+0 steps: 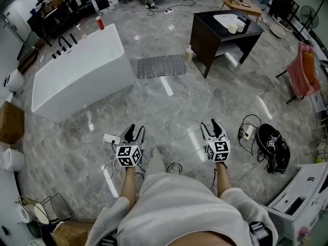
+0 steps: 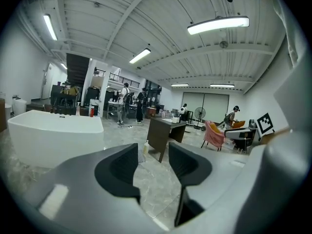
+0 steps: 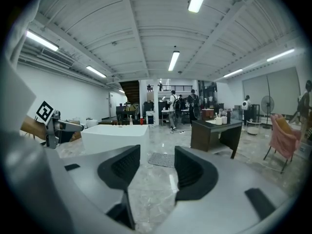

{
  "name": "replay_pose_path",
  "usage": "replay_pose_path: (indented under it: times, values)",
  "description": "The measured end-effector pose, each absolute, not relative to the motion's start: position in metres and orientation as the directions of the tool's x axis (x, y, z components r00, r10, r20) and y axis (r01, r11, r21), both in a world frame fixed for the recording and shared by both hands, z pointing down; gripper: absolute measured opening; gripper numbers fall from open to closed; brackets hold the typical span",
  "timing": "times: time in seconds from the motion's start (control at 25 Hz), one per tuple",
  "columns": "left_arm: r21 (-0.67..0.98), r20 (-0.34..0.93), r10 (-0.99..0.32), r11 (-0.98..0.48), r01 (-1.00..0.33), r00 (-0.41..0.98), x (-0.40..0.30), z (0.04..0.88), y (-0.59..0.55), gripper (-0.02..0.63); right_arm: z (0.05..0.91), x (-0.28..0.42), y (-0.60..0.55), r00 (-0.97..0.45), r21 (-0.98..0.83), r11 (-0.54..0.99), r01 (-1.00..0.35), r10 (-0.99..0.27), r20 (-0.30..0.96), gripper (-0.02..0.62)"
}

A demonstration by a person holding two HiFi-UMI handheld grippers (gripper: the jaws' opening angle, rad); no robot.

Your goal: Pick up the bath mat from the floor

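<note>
The bath mat (image 1: 161, 66), grey and textured, lies flat on the marble floor between the white bathtub (image 1: 77, 70) and the dark desk (image 1: 225, 35), far ahead of both grippers. In the right gripper view the bath mat (image 3: 162, 159) shows between the jaws, at a distance. My left gripper (image 1: 135, 129) (image 2: 153, 152) is open, with only floor seen between its fingers. My right gripper (image 1: 208, 122) (image 3: 157, 155) is open too and holds nothing. Both are held low in front of the person, side by side and pointing toward the mat.
A pale bottle (image 1: 188, 53) stands by the desk next to the mat. A power strip (image 1: 111, 138) and cables lie by the left gripper. A black bag (image 1: 273, 147) and charger cables sit to the right. People stand at the room's far end.
</note>
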State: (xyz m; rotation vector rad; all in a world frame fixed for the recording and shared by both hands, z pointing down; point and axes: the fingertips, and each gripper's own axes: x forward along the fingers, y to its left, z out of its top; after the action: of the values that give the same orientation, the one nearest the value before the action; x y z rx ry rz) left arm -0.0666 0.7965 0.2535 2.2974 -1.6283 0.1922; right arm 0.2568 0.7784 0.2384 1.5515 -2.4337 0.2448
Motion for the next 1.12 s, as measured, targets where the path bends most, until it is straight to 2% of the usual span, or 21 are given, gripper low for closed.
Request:
replay_pose_path:
  times: [0.48, 1.12]
  values:
    - [0.185, 0.294, -0.888, -0.31, -0.933, 0.353, -0.067, 0.265, 0.732, 0.204, 0.246, 0.258, 0.717, -0.389, 0.013, 0.412, -0.911, -0.869, 0.306, 0.195]
    - [0.255, 0.284, -0.875, -0.324, -0.911, 0.391, -0.107, 0.273, 0.548, 0.204, 0.251, 0.224, 0.549, -0.322, 0.026, 0.353, -0.935, -0.879, 0.353, 0.195]
